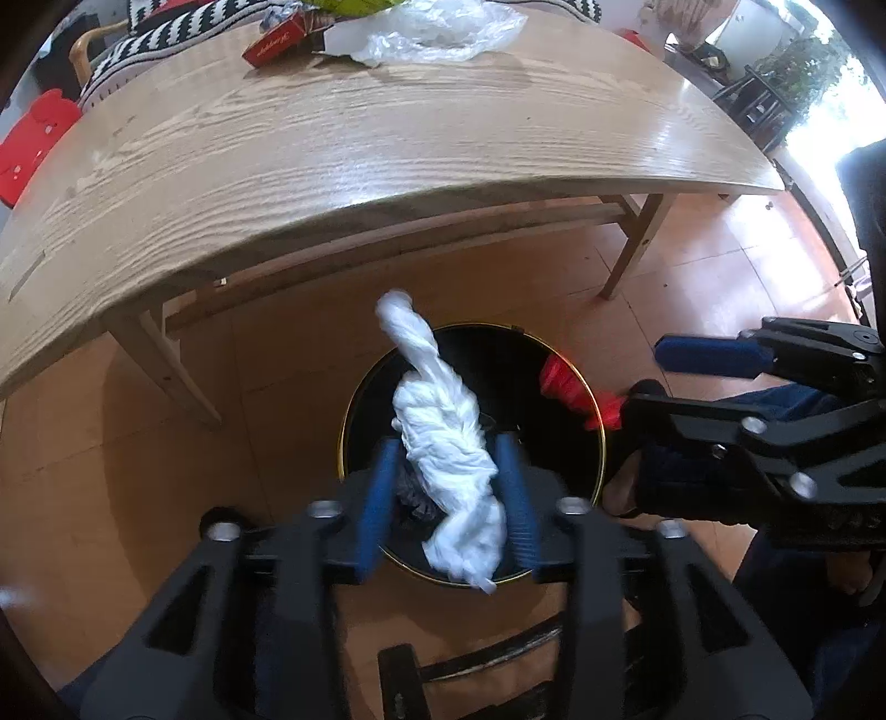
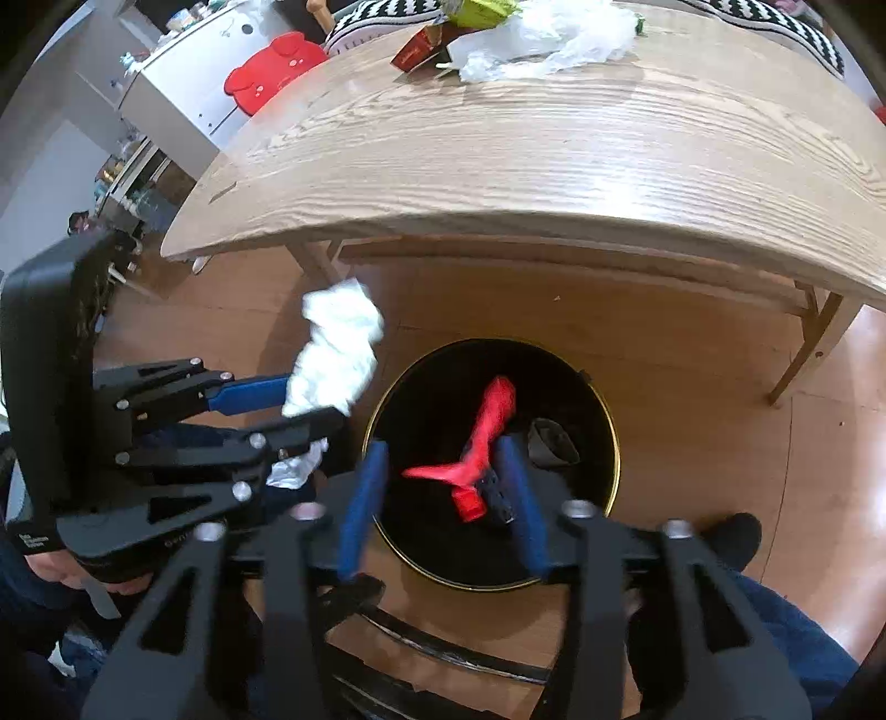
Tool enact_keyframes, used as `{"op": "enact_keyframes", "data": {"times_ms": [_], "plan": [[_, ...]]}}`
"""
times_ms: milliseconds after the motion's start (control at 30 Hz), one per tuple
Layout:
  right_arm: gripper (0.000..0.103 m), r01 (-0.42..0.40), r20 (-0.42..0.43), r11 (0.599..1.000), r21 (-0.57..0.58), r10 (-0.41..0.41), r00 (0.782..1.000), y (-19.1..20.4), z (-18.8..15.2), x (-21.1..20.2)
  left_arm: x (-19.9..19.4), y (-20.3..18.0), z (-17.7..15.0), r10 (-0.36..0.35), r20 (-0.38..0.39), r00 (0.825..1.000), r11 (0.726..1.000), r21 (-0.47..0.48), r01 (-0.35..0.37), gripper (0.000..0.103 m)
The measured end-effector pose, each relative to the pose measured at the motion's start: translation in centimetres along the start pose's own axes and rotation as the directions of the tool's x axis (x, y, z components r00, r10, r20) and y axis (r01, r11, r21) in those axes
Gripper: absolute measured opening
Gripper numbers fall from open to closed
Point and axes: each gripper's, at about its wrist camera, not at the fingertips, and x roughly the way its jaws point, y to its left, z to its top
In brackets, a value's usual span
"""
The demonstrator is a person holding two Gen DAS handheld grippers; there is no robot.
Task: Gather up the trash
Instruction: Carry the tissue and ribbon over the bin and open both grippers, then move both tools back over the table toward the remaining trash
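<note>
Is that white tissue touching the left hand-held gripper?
Touching. In the left wrist view the tissue sits pinched between the left hand-held gripper's blue fingers.

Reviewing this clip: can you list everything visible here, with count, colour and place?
Tissue wad: one, white, twisted, between the left gripper's fingers above the bin.
Red wrapper: one, red, crumpled, between the right gripper's fingers over the bin opening.
Trash bin: one, black with gold rim, on the floor in front of the table.
Table: one, light wood.
Plastic bag: one, clear white, far edge of the table.
Red box: one, beside the plastic bag.
Green packet: one, behind the bag.
Red stool: one, beyond the table.
Striped cushion: black and white, on a chair behind the table.
Left gripper: black with blue pads.
Right gripper: black with blue pads.
</note>
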Motion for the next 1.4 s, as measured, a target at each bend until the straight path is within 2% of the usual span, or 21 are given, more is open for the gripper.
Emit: {"op": "enact_keyframes", "data": {"times_ms": [33, 167, 333, 500, 700, 800, 900, 1033, 1100, 1200, 1300, 1400], "plan": [[0.053, 0.0, 0.006, 1.0, 0.001, 0.0, 1.0, 0.0, 0.0, -0.1, 0.0, 0.1, 0.0, -0.003, 0.001, 1.0, 1.0, -0.006, 0.003, 0.054], [0.056, -0.001, 0.01, 1.0, 0.012, 0.001, 1.0, -0.1, 0.2, -0.3, -0.1, 0.2, 0.0, -0.006, 0.008, 1.0, 1.0, -0.016, 0.006, 0.061], [0.058, -0.001, 0.04, 1.0, 0.024, 0.0, 0.999, -0.1, 0.6, -0.9, -0.8, 0.4, 0.4, 0.003, 0.033, 0.999, 1.0, -0.022, -0.002, 0.061], [0.06, -0.006, 0.108, 0.999, 0.036, 0.002, 0.994, -0.3, 1.9, -2.6, -2.6, 0.9, 1.7, 0.014, 0.101, 0.995, 0.999, -0.035, -0.01, 0.062], [0.062, 0.026, 0.217, 0.998, 0.05, -0.037, 0.976, -1.2, 5.4, -5.4, -5.1, 2.8, 4.5, 0.067, 0.204, 0.977, 0.995, -0.093, -0.048, 0.069], [0.065, 0.063, 0.282, 0.996, 0.063, -0.078, 0.956, -1.9, 8.4, -7.0, -6.1, 4.4, 7.4, 0.124, 0.247, 0.961, 0.988, -0.121, -0.097, 0.073], [0.072, 0.044, 0.323, 0.991, 0.124, -0.083, 0.943, -3.6, 12.1, -8.0, -6.4, 5.8, 10.6, 0.171, 0.274, 0.946, 0.98, -0.147, -0.134, 0.076], [0.072, 0.02, 0.348, 0.974, 0.227, -0.1, 0.932, -6.7, 18.0, -7.5, -5.8, 8.3, 15.4, 0.172, 0.281, 0.944, 0.974, -0.195, -0.119, 0.079], [0.072, 0.009, 0.356, 0.963, 0.268, -0.108, 0.928, -8.2, 20.4, -6.6, -4.8, 9.0, 17.8, 0.191, 0.285, 0.939, 0.97, -0.205, -0.135, 0.079], [0.072, -0.052, 0.35, 0.941, 0.334, -0.073, 0.934, -10.4, 23.0, -4.7, -2.5, 10.6, 21.5, 0.214, 0.278, 0.937, 0.964, -0.217, -0.156, 0.08], [0.072, -0.065, 0.32, 0.928, 0.367, -0.06, 0.945, -11.4, 24.5, -2.6, -0.4, 11.8, 23.9, 0.228, 0.276, 0.934, 0.959, -0.228, -0.167, 0.08], [0.072, -0.078, 0.293, 0.92, 0.385, -0.042, 0.955, -11.9, 25.8, -0.9, 0.8, 12.9, 25.5, 0.21, 0.295, 0.932, 0.96, -0.243, -0.139, 0.08]]}}
